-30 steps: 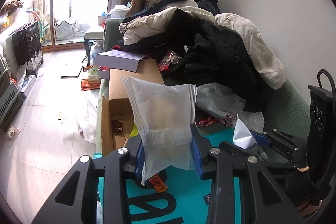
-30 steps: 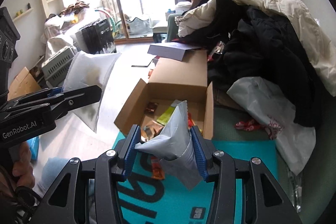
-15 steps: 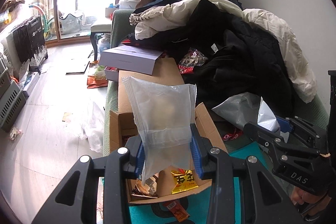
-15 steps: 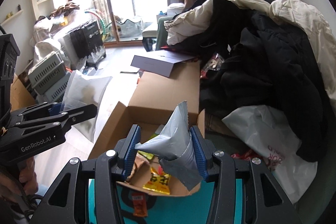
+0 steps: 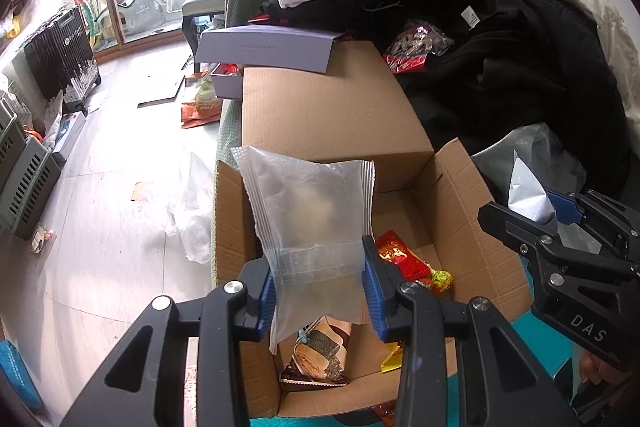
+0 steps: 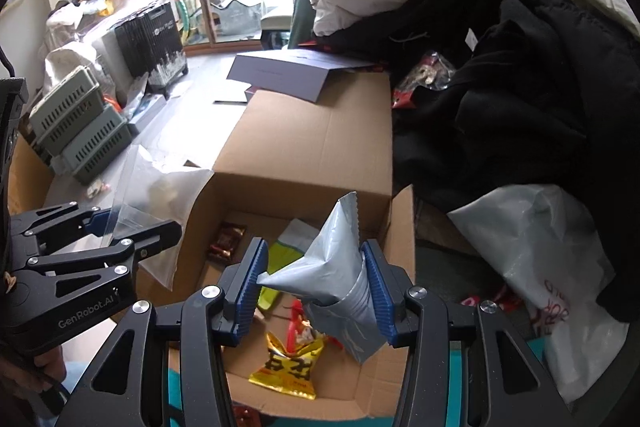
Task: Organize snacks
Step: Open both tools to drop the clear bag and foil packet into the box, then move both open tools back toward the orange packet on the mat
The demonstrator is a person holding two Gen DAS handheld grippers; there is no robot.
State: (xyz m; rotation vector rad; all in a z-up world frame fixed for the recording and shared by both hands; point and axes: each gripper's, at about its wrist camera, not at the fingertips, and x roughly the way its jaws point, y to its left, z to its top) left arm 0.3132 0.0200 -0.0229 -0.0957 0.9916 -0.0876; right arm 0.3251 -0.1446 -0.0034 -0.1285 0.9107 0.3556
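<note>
Two snack packets over the open cardboard box (image 5: 472, 227)

Left tongs (image 5: 320, 287) pinch a clear packet (image 5: 312, 223) above the box — right tongs (image 6: 312, 291) clamp a crumpled silver packet (image 6: 336, 259) over snacks inside.

right gripper (image 6: 314, 291) jaws clamp silver packet (image 6: 340, 263) | over open cardboard box (image 6: 312, 147)

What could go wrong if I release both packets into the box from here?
The clear packet in the left gripper hangs by the cardboard box's left wall, so it may catch the rim or fall outside. The silver packet in the right gripper sits over the opening but could land on the yellow snack bag.
</note>
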